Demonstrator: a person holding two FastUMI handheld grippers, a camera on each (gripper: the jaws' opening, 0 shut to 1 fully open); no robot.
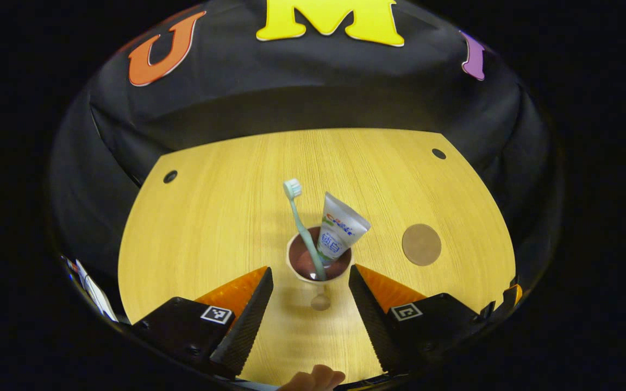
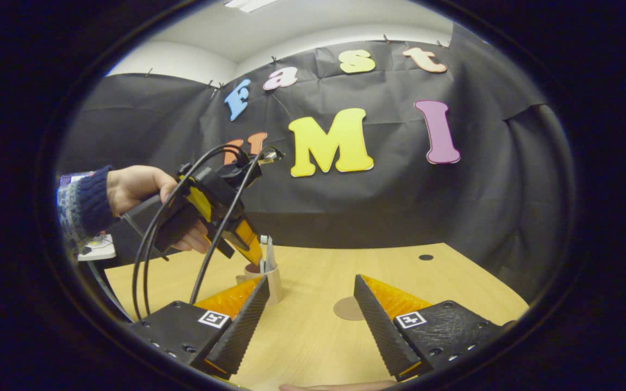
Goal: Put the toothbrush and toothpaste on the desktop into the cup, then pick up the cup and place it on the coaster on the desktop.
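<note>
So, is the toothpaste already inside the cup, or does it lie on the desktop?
Inside. The toothpaste stands tilted in the cup, next to the toothbrush, with its upper end above the rim.

Cup (image 1: 318, 264) ahead of the left gripper: showing cream outside, maroon inside. Toothbrush (image 1: 303, 231): showing mint green, white-tipped head. Toothpaste (image 1: 340, 229): wearing white with red and blue print. Coaster (image 1: 421, 244): lying brown. Desktop (image 1: 226, 217): showing pale yellow woodgrain. Sleeve (image 2: 82, 203): showing navy knit with patterned blue-white.
</note>
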